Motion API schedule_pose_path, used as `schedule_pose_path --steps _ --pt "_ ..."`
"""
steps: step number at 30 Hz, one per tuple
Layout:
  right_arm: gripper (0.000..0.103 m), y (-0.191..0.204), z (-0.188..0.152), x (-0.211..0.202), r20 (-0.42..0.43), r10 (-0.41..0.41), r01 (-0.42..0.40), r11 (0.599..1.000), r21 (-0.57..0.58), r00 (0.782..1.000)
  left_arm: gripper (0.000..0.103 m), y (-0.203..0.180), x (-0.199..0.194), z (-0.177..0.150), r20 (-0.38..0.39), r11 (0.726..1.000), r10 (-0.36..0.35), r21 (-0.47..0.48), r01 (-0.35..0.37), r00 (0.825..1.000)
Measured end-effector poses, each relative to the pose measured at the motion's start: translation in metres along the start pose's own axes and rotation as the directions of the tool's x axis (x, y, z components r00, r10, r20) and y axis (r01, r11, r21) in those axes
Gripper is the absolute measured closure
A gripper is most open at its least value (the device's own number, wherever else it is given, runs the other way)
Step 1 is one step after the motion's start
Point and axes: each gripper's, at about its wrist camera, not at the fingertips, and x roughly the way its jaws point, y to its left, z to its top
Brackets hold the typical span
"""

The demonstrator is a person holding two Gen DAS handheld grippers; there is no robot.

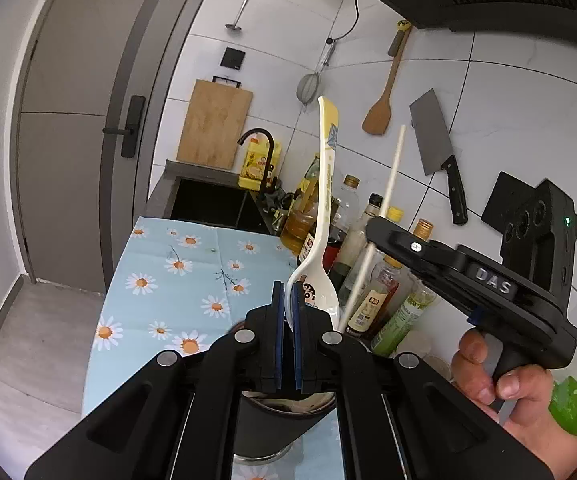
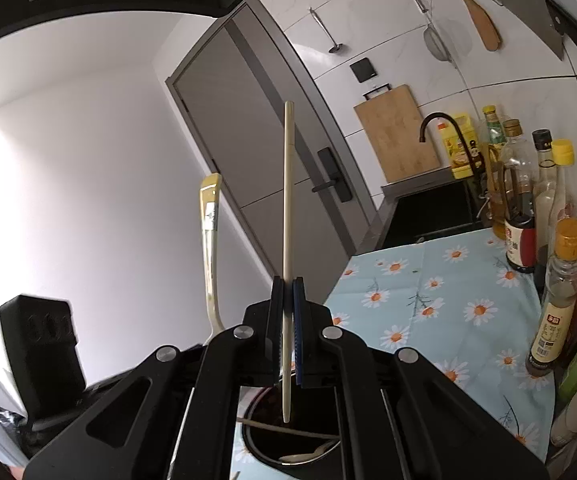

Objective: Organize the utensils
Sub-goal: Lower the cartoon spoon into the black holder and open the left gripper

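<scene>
Gripping a white ceramic spoon (image 1: 315,240) upright, left gripper (image 1: 287,320) jaws closed on its bowl, right gripper (image 2: 287,320) jaws clamped on a cream chopstick (image 2: 287,216), dark utensil cup (image 2: 292,440) directly below both.

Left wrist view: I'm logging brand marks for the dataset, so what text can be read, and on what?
"DAS": raised letters on the right gripper body.
Ceramic spoon: cartoon print and handle lettering, too blurred to read.
Sauce bottle labels: too small to read.
Nothing else is legible.
</scene>
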Motion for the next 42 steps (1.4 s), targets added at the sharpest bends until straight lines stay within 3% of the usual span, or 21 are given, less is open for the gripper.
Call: schedule_pose_path --steps 5,15,23,30,32,34,36,42 --pt "0.097 -0.004 -0.006 0.006 0.002 -0.017 0.017 1.0 0.006 1.0 0.1 -0.009 0.003 -0.015 0.041 0.998 0.06 0.032 -0.061 0.997" --pt "0.097 -0.006 -0.027 0.023 -0.058 -0.011 0.011 1.0 0.006 0.998 0.1 -0.014 0.016 -0.032 0.03 0.985 0.121 0.12 -0.124 0.992" --pt "0.097 -0.006 -0.031 0.033 -0.091 -0.008 0.007 1.0 -0.004 0.996 0.1 -0.02 0.022 -0.042 0.02 0.971 0.144 0.188 -0.145 0.989" --pt "0.097 -0.004 -0.035 0.036 -0.115 0.005 -0.006 1.0 -0.009 0.993 0.099 -0.02 0.031 -0.045 -0.036 0.969 0.148 0.202 -0.138 0.988" --pt "0.091 -0.006 -0.036 0.036 -0.116 0.005 -0.005 1.0 0.004 0.993 0.099 -0.021 0.032 -0.045 -0.042 0.966 0.159 0.211 -0.147 0.986" --pt "0.082 -0.008 -0.037 0.035 -0.118 0.005 -0.004 1.0 0.013 0.993 0.092 -0.02 0.033 -0.045 -0.05 0.967 0.156 0.21 -0.142 0.987" --pt "0.08 -0.007 -0.037 0.034 -0.12 0.004 -0.002 1.0 0.011 0.993 0.077 -0.019 0.031 -0.043 -0.045 0.969 0.157 0.198 -0.145 0.987" --pt "0.079 -0.011 -0.032 0.023 -0.097 -0.001 0.004 1.0 0.03 0.995 0.077 -0.017 0.026 -0.042 -0.04 0.971 0.157 0.189 -0.147 0.987"
